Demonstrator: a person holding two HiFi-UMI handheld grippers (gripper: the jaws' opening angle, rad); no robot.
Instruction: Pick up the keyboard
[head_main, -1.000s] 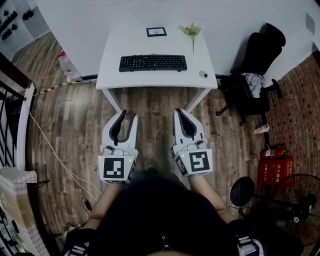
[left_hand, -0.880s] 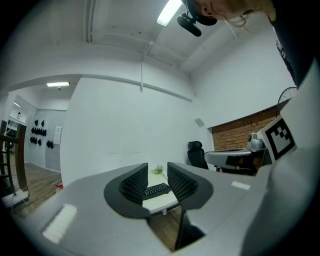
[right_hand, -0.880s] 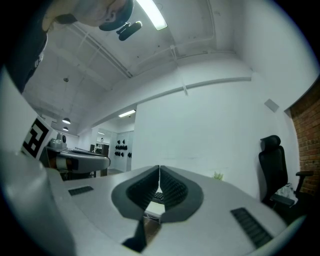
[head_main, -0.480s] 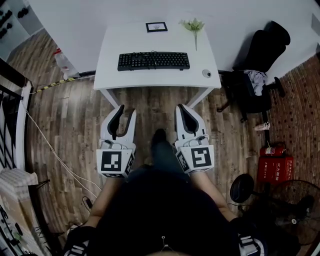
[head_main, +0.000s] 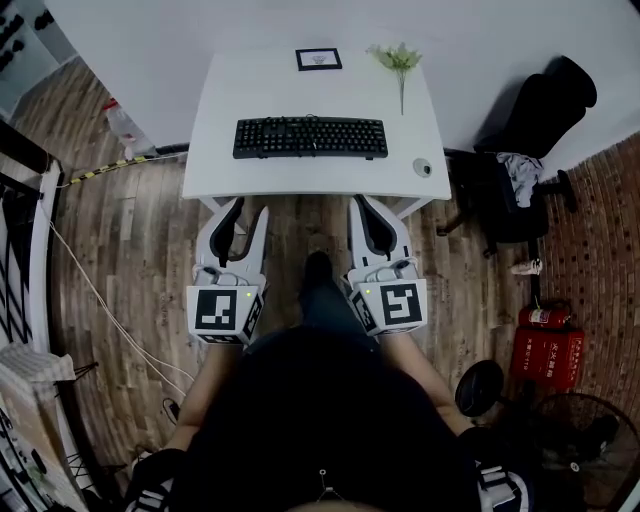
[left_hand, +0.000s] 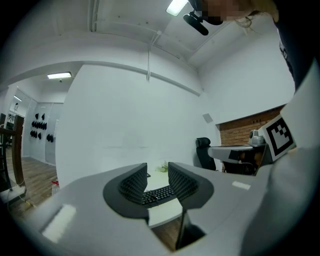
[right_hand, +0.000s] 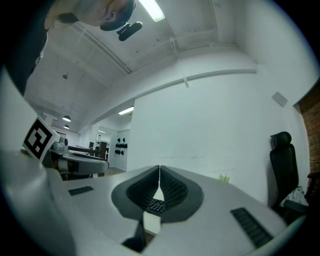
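Observation:
A black keyboard (head_main: 310, 137) lies flat on the middle of a white table (head_main: 240, 172). Both grippers are held level, short of the table's near edge and apart from the keyboard. My left gripper (head_main: 247, 208) is open, with a clear gap and nothing between its fingers. The left gripper view shows the keyboard (left_hand: 159, 195) far off through the gap of the left gripper (left_hand: 157, 172). My right gripper (head_main: 365, 203) is shut on nothing. In the right gripper view, the keyboard (right_hand: 156, 205) peeks out below the closed tips of the right gripper (right_hand: 159, 172).
On the table stand a small framed picture (head_main: 318, 59), a green plant sprig (head_main: 400, 62) and a small round object (head_main: 422, 167). A black office chair (head_main: 530, 130) is at the right, with a fire extinguisher (head_main: 545, 320) and a fan (head_main: 575, 430) farther back. A railing (head_main: 25, 230) runs along the left.
Both grippers have moved forward over the wooden floor, and their tips now reach the table's near edge. The table and keyboard look closer. The jaws look unchanged.

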